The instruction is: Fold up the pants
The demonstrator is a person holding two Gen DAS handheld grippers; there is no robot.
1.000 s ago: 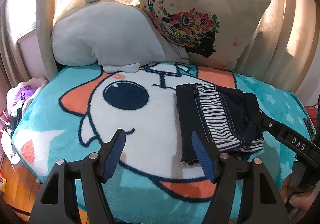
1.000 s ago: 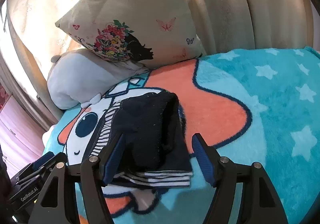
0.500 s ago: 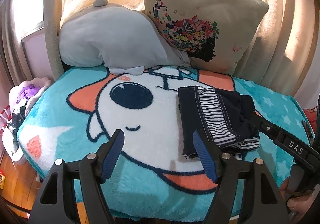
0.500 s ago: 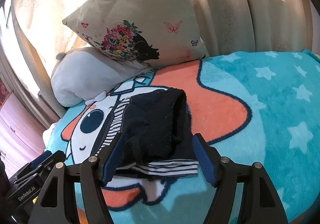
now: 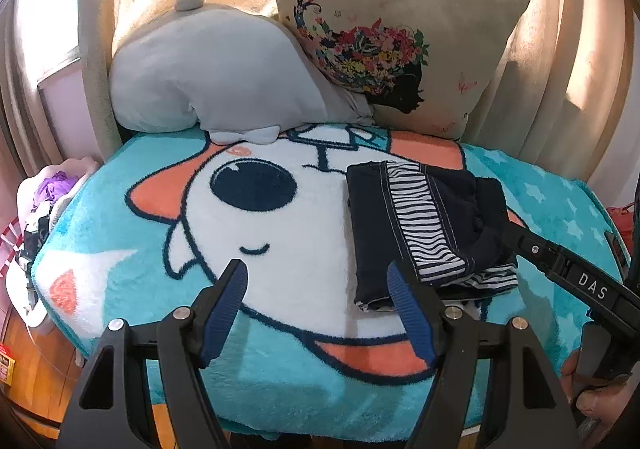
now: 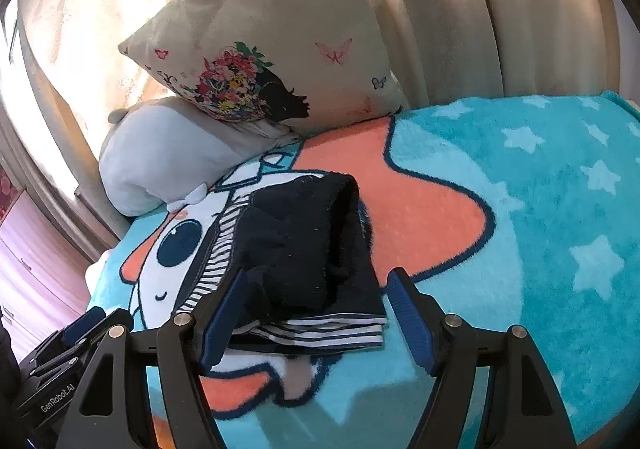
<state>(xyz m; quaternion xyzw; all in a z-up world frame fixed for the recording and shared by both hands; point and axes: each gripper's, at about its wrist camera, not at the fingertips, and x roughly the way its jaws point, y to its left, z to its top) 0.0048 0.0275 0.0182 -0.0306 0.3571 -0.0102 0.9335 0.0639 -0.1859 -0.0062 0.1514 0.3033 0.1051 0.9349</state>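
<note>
The dark navy pants [image 5: 424, 225] with a striped white lining lie folded in a compact stack on the cartoon blanket [image 5: 280, 257]. They also show in the right wrist view [image 6: 304, 249]. My left gripper [image 5: 320, 301] is open and empty, held above the blanket's front edge, just left of the stack. My right gripper [image 6: 312, 313] is open and empty, its jaws hovering at either side of the stack's near end, apart from the cloth. It also shows from the side in the left wrist view [image 5: 568, 273].
A grey plush cushion [image 5: 216, 77] and a beige flower-print pillow [image 5: 392, 33] lean against the curtain [image 6: 480, 9] at the back. A heap of clothes [image 5: 44, 201] lies off the bed's left edge. The bed's front edge drops to a wooden floor [image 5: 28, 369].
Both grippers have drawn back from the folded pants toward the bed's front edge, so more of the blanket shows. Both stayed open. The pants have not moved.
</note>
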